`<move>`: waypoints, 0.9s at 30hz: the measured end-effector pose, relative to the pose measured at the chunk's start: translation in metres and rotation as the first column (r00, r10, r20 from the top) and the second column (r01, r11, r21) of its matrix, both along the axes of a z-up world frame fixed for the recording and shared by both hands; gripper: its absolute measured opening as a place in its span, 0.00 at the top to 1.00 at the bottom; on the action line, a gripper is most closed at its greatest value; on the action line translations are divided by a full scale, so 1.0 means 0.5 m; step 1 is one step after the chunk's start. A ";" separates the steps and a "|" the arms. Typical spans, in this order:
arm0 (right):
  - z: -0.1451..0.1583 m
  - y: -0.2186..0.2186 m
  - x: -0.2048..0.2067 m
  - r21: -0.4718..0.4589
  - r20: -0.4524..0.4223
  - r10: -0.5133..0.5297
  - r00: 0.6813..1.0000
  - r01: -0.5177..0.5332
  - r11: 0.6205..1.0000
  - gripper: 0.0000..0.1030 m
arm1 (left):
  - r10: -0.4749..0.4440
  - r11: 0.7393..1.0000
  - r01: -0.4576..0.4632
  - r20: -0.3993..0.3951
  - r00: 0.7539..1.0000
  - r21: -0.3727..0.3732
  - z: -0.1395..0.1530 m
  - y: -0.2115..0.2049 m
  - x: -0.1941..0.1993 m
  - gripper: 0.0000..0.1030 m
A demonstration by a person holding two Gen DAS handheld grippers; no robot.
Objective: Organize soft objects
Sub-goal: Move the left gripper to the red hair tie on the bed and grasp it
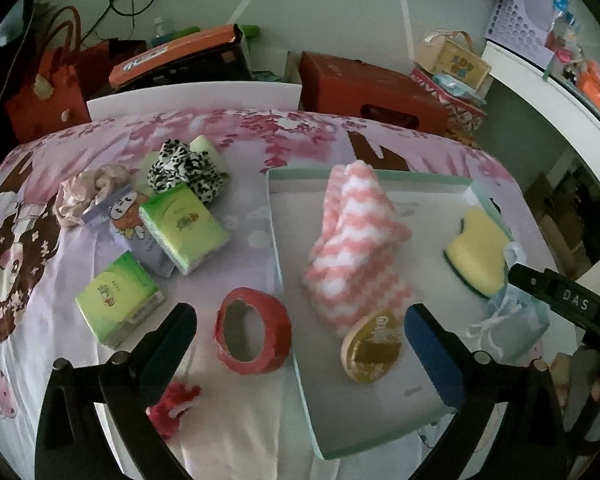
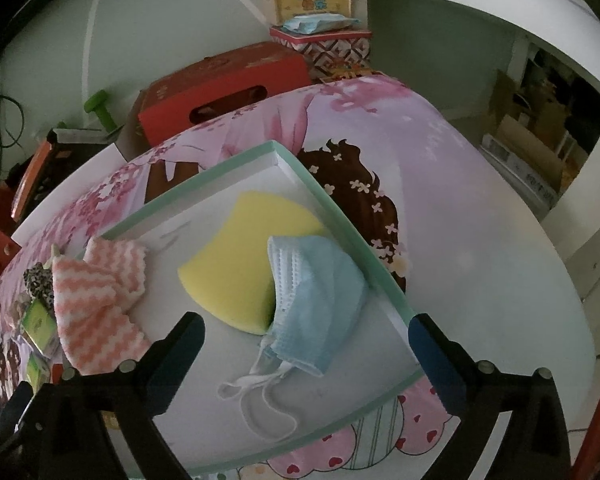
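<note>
A shallow white tray with a mint rim lies on the flowered cloth. In it are a pink-and-white striped cloth, a yellow sponge, a pale blue face mask and a gold oval piece. My left gripper is open over the tray's near-left rim, nothing between its fingers. In the right wrist view the mask leans on the sponge by the tray's rim. My right gripper hangs open above the mask, pads clear of it.
Left of the tray lie a red tape roll, two green tissue packs, a cartoon-printed pack, a leopard scrunchie, a pink scrunchie and a red fluffy piece. Red boxes stand behind the table.
</note>
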State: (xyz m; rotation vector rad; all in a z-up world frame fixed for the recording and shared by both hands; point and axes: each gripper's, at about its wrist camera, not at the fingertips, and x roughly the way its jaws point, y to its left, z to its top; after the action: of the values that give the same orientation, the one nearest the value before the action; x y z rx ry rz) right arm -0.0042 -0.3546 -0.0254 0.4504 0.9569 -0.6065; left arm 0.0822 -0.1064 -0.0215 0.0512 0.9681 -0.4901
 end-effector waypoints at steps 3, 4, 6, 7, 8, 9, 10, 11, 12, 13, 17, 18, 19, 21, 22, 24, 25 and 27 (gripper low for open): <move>0.002 0.001 0.002 -0.005 0.005 0.003 1.000 -0.003 1.000 0.00 | 0.007 1.000 -0.007 0.002 1.000 0.010 0.000 0.002 0.001 0.00; 0.002 0.002 0.002 -0.005 0.007 0.004 1.000 -0.004 1.000 0.00 | 0.007 1.000 -0.007 0.002 1.000 0.013 -0.001 0.003 0.001 0.00; 0.002 0.004 0.003 -0.001 0.012 0.004 1.000 -0.004 1.000 0.00 | 0.007 1.000 -0.007 -0.001 1.000 0.015 -0.002 0.004 0.002 0.00; 0.001 0.005 0.005 0.002 0.012 0.006 1.000 -0.006 1.000 0.00 | 0.007 1.000 -0.007 -0.004 1.000 0.017 -0.003 0.004 0.003 0.00; 0.000 0.006 0.006 0.005 0.013 0.007 1.000 -0.007 1.000 0.00 | 0.009 1.000 -0.009 -0.007 1.000 0.018 -0.003 0.005 0.003 0.00; -0.001 0.008 0.007 0.009 0.014 0.007 1.000 -0.007 1.000 0.00 | 0.010 1.000 -0.010 -0.009 1.000 0.019 -0.003 0.006 0.003 0.00; 0.000 0.010 0.008 0.011 0.017 0.008 1.000 -0.008 1.000 0.00 | 0.012 1.000 -0.011 -0.011 1.000 0.019 -0.003 0.008 0.004 0.00; 0.001 0.013 0.009 0.012 0.024 0.013 1.000 -0.013 1.000 0.00 | 0.014 1.000 -0.013 -0.012 1.000 0.018 -0.002 0.010 0.004 0.00; 0.003 0.016 0.011 0.011 0.031 0.019 0.999 -0.019 1.000 0.00 | 0.017 1.000 -0.017 -0.012 1.000 0.016 -0.001 0.014 0.004 0.00; 0.005 0.019 0.013 0.008 0.037 0.028 0.999 -0.028 1.000 0.00 | 0.023 1.000 -0.023 -0.011 1.000 0.014 0.000 0.018 0.005 0.00; 0.024 0.045 0.025 -0.029 0.079 0.073 0.994 -0.070 0.997 0.00 | 0.057 0.998 -0.057 -0.006 0.998 -0.007 0.011 0.041 0.012 0.00; 0.031 0.056 0.029 -0.039 0.092 0.087 0.992 -0.083 0.996 0.00 | 0.061 0.998 -0.061 -0.005 0.998 -0.012 0.014 0.047 0.014 0.00; 0.036 0.065 0.032 -0.043 0.103 0.097 0.990 -0.093 0.995 0.00 | 0.067 0.998 -0.067 -0.003 0.998 -0.015 0.017 0.053 0.016 0.00; 0.046 0.088 0.042 -0.033 0.137 0.135 0.981 -0.132 0.991 0.00 | 0.080 0.997 -0.080 0.004 0.997 -0.023 0.026 0.070 0.021 0.00; 0.049 0.098 0.046 -0.024 0.152 0.154 0.976 -0.152 0.988 0.00 | 0.089 0.996 -0.089 0.008 0.996 -0.027 0.030 0.080 0.024 0.00; 0.050 0.120 0.057 -0.010 0.170 0.190 0.967 -0.191 0.981 0.00 | 0.116 0.993 -0.115 0.014 0.993 -0.032 0.039 0.106 0.033 0.00; 0.051 0.133 0.064 -0.010 0.174 0.208 0.963 -0.209 0.978 0.00 | 0.132 0.991 -0.131 0.018 0.991 -0.033 0.043 0.119 0.038 0.00; 0.053 0.164 0.075 -0.020 0.170 0.246 0.954 -0.247 0.969 0.00 | 0.164 0.986 -0.164 0.025 0.986 -0.025 0.050 0.147 0.049 0.00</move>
State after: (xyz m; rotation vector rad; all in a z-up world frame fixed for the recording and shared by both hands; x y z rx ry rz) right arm 0.0333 -0.2728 0.0012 0.3704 0.8325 -0.3346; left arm 0.1068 -0.0331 0.0037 -0.0421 0.9311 -0.3476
